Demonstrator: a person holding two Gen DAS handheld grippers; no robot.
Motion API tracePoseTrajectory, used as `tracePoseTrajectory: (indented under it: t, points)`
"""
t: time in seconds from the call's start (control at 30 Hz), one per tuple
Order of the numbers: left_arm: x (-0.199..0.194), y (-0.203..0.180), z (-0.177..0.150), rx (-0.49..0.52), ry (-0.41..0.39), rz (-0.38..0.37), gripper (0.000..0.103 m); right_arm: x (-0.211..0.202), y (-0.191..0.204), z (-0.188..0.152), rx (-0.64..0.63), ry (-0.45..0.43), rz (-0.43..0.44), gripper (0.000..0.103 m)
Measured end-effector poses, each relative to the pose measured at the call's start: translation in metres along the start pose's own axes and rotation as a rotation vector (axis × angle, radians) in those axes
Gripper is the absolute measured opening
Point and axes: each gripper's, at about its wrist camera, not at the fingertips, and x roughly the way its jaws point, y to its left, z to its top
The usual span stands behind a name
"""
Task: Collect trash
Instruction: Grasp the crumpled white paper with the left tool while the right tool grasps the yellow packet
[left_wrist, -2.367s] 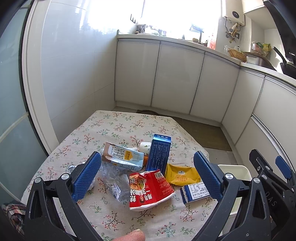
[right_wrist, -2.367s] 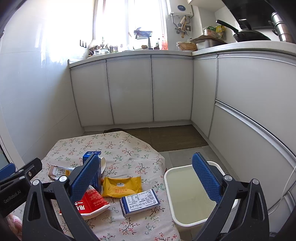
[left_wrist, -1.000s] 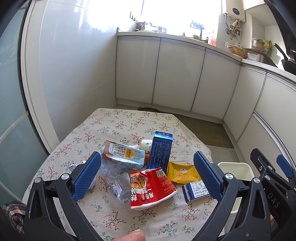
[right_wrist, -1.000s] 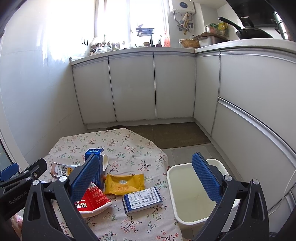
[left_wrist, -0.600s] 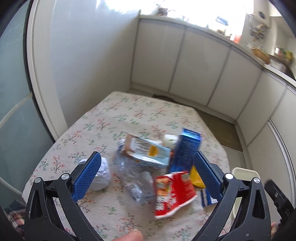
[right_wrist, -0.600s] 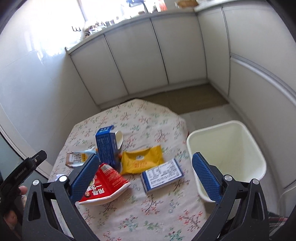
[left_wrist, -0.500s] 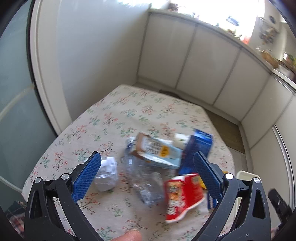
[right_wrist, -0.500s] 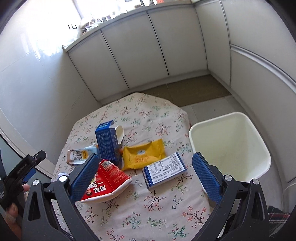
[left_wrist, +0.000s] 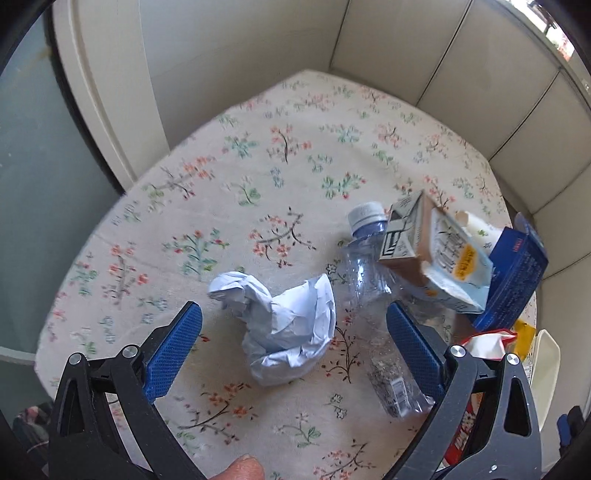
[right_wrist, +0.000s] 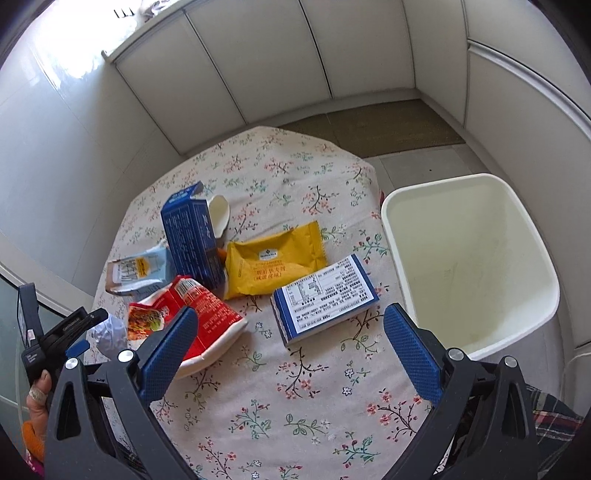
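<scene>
A crumpled pale-blue paper wad (left_wrist: 282, 325) lies on the flowered tablecloth (left_wrist: 258, 155), right between the fingers of my open left gripper (left_wrist: 291, 325), which hovers over it. Beside it lie a crushed clear bottle (left_wrist: 373, 291), a brown-and-blue drink carton (left_wrist: 436, 254) and a blue box (left_wrist: 513, 277). My right gripper (right_wrist: 290, 332) is open above a blue-and-white box (right_wrist: 325, 299), with a yellow packet (right_wrist: 273, 258), a red-and-white carton (right_wrist: 195, 321) and the blue box (right_wrist: 192, 240) nearby. A white bin (right_wrist: 469, 266) stands empty beside the table on the right.
White cabinet doors (right_wrist: 280, 66) ring the room and a brown mat (right_wrist: 380, 125) lies on the floor behind the table. A white spoon-like piece (right_wrist: 219, 214) rests by the blue box. A person's hand (right_wrist: 37, 398) holds the left gripper at the table's left edge.
Both grippers have tilted down toward the table. The left one swung left until the paper wad sat between its fingers; the right one now looks down on the blue-and-white box and the bin.
</scene>
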Motion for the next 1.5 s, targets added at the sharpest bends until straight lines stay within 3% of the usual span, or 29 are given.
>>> tracePoseTrajectory:
  t: [0.2, 0.27, 0.37, 0.47, 0.67, 0.8, 0.9, 0.93, 1.07, 1.2, 1.33, 1.43, 1.5]
  points:
    - [0.018, 0.003, 0.000, 0.037, -0.027, 0.063, 0.094, 0.021, -0.002, -0.002, 0.006, 0.044, 0.016, 0.097]
    - [0.021, 0.007, -0.001, 0.026, -0.017, 0.049, 0.078, 0.026, -0.003, -0.002, 0.000, 0.049, 0.006, 0.097]
    - [0.028, 0.016, -0.001, -0.007, 0.016, 0.023, 0.062, 0.033, -0.004, -0.002, -0.018, 0.057, -0.016, 0.097]
    - [0.026, 0.016, -0.001, -0.012, -0.002, 0.016, 0.049, 0.037, -0.009, 0.002, -0.036, 0.073, -0.034, 0.097]
    - [0.007, 0.005, 0.001, 0.002, -0.038, -0.105, 0.041, 0.054, -0.016, 0.033, -0.006, 0.188, 0.072, 0.097]
    - [-0.009, -0.002, 0.003, 0.027, -0.068, -0.166, 0.041, 0.074, -0.020, 0.061, -0.017, 0.232, 0.056, 0.097]
    - [-0.010, -0.005, 0.004, 0.029, -0.059, -0.197, 0.041, 0.095, -0.026, 0.076, -0.026, 0.258, 0.087, 0.085]
    - [-0.008, -0.005, 0.005, 0.027, -0.053, -0.204, 0.041, 0.101, -0.028, 0.078, -0.024, 0.265, 0.098, 0.077]
    - [-0.004, -0.005, 0.007, 0.020, -0.041, -0.217, 0.041, 0.133, -0.033, 0.081, -0.007, 0.303, 0.138, 0.065]
    - [0.000, -0.006, 0.009, 0.016, -0.035, -0.226, 0.041, 0.145, -0.018, 0.079, -0.076, 0.298, 0.166, 0.061]
    - [0.000, -0.008, 0.008, 0.024, -0.036, -0.231, 0.041, 0.151, -0.011, 0.075, -0.117, 0.318, 0.159, 0.036]
    - [-0.001, -0.009, 0.008, 0.023, -0.040, -0.238, 0.041, 0.150, -0.011, 0.074, -0.126, 0.311, 0.140, 0.010]
    - [-0.002, -0.010, 0.008, 0.023, -0.043, -0.245, 0.041, 0.143, -0.011, 0.074, -0.111, 0.290, 0.147, 0.007]
